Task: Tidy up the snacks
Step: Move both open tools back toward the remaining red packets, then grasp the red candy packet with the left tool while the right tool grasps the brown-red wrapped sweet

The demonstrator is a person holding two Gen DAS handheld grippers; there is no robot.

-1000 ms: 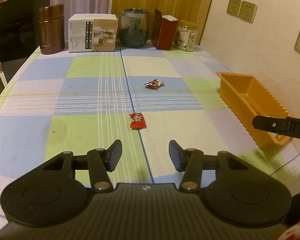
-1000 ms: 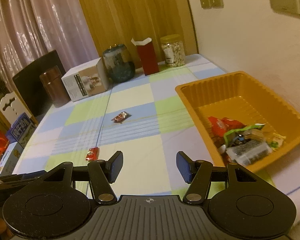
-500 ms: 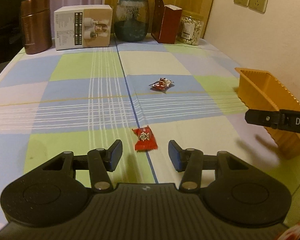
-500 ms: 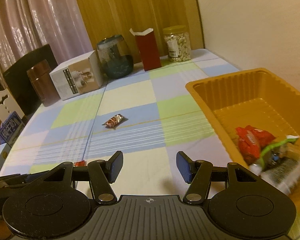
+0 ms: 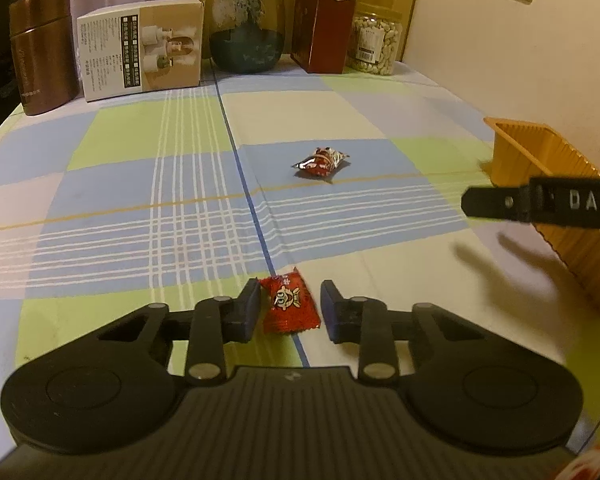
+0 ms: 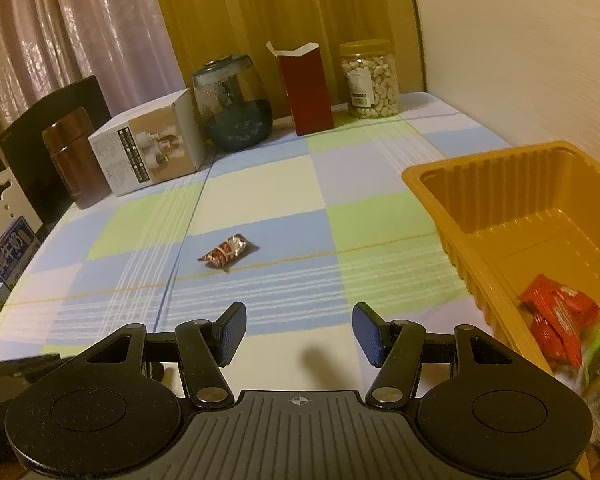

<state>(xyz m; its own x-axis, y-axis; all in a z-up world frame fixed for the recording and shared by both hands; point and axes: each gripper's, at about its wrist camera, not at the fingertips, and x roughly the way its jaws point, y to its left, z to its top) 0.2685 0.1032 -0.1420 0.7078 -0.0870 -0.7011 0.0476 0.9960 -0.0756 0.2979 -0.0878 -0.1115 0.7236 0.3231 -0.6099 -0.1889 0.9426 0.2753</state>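
Note:
A small red candy packet (image 5: 289, 303) lies on the checked tablecloth between the open fingers of my left gripper (image 5: 289, 310); the fingers stand either side of it, and contact cannot be told. A second, red and silver snack packet (image 5: 321, 161) lies further out mid-table; it also shows in the right wrist view (image 6: 228, 255). My right gripper (image 6: 299, 333) is open and empty above the cloth, left of the orange tray (image 6: 440, 196), which holds several snack packets (image 6: 556, 316). A right gripper finger shows in the left wrist view (image 5: 540, 204).
Along the far edge stand a brown canister (image 5: 40, 52), a white box (image 5: 140, 48), a dark glass jar (image 5: 247, 28), a red carton (image 5: 324, 32) and a nut jar (image 5: 374, 46). The wall runs along the right, beside the orange tray (image 5: 556, 184).
My left gripper has moved forward and down until its open fingers flank the red candy packet. My right gripper has moved forward and lower towards the mid-table packet; the tray has slid right in its view.

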